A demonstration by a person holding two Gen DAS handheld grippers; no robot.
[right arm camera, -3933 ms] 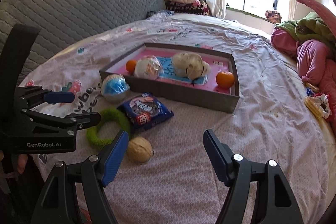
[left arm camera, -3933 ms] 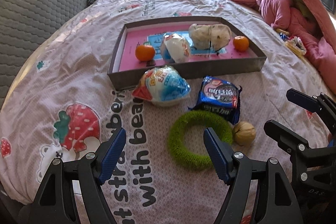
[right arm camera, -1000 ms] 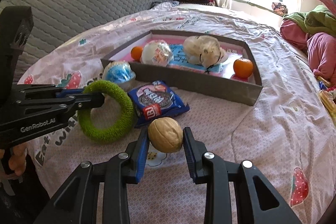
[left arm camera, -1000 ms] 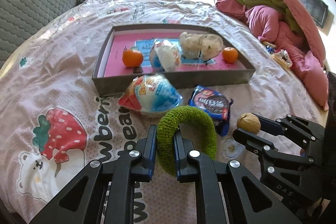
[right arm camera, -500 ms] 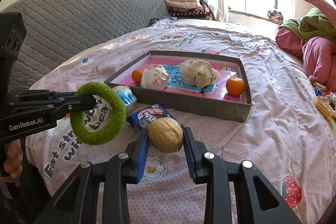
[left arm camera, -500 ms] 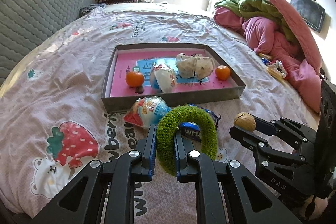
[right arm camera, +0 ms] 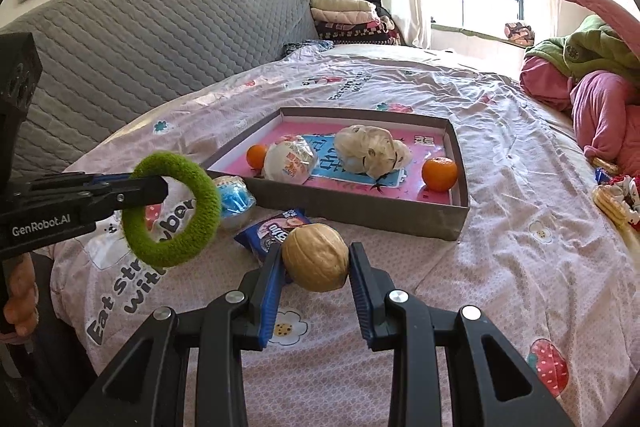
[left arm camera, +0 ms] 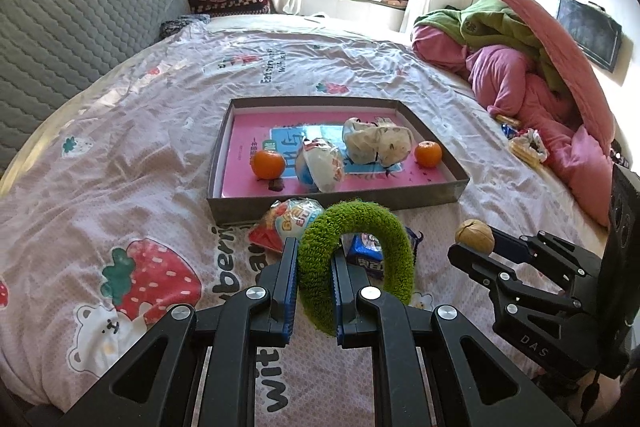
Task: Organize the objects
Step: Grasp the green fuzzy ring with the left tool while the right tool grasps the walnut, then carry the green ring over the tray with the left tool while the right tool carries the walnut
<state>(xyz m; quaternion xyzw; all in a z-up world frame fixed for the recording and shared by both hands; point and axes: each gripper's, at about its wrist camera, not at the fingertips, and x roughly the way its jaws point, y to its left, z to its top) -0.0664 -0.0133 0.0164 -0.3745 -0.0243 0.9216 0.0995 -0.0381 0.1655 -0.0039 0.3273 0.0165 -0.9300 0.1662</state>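
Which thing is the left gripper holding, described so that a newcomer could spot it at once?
Start at the shallow grey cardboard tray on the pink printed bedspread and come toward the camera. There the left gripper clamps a fuzzy green fabric ring, lifted off the bedspread. It is the only green, open-centred thing; the round wrapped snack and blue biscuit packet behind it are shiny plastic.

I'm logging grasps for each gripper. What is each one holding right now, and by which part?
Left gripper: green fuzzy ring, pinched across its band. Right gripper: walnut, clamped on its two sides.
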